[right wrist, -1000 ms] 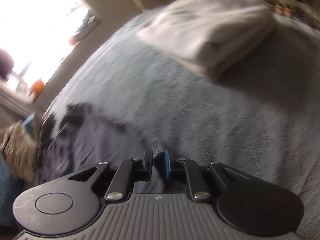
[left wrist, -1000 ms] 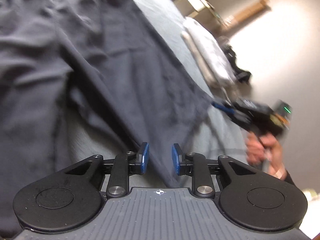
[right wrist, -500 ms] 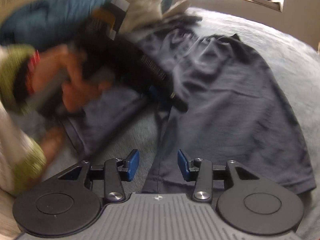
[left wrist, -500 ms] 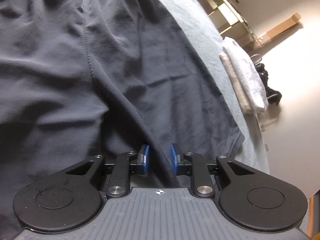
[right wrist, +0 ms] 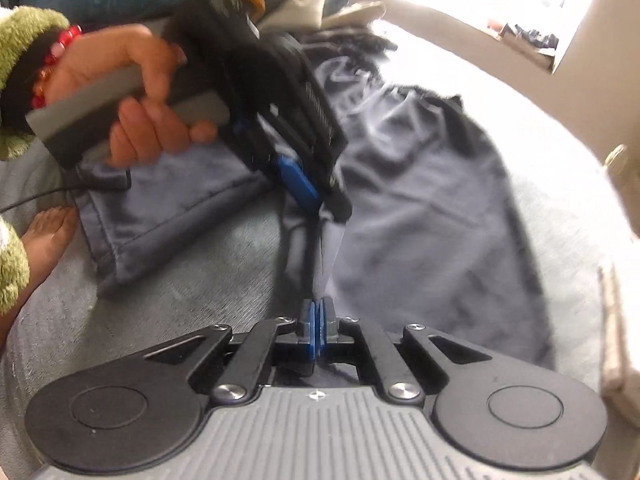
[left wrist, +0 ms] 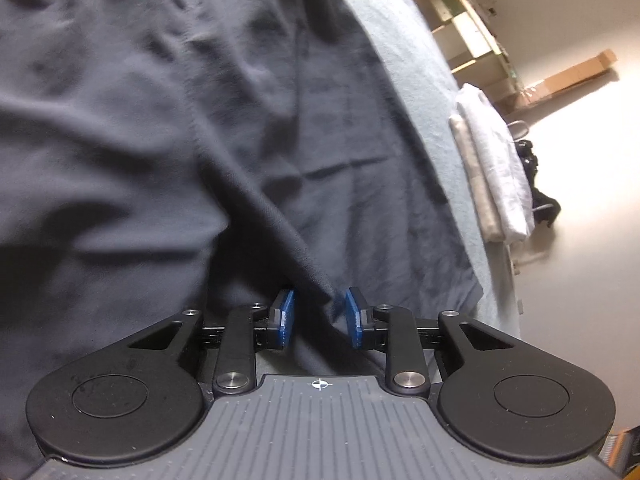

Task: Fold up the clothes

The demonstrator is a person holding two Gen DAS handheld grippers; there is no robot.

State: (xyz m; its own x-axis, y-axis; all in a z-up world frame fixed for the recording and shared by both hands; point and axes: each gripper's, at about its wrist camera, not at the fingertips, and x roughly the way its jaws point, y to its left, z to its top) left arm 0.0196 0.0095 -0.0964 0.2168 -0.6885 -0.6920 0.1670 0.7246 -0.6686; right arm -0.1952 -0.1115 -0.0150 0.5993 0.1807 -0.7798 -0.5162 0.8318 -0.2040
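Dark shorts [right wrist: 420, 208] are spread flat across the pale grey bed [right wrist: 192, 288], and both grippers are on them right now. Look at the right gripper [right wrist: 317, 330]: its blue pads have just snapped together, and a taut ridge of the dark fabric runs straight into them at the near hem, so it is clenched on the shorts. Farther up that same ridge, the left gripper [right wrist: 320, 196] comes in from the left, held by a hand [right wrist: 132, 92] with a fuzzy green sleeve [right wrist: 24, 40] and a red bead bracelet [right wrist: 56, 56] at the wrist.

Over to the left wrist view: the shorts [left wrist: 160, 140] fill nearly the whole picture, rumpled, with a raised fold of cloth running down between the blue pads of the left gripper [left wrist: 318, 318]. The jaws stand a little apart around that bunched fold; the right pad seems to press into it, the left pad's contact I cannot tell for sure.

On the right edge of the bed lies a folded white stack [left wrist: 492, 168]. A bare foot [right wrist: 44, 240] rests at the near left edge of the bed.
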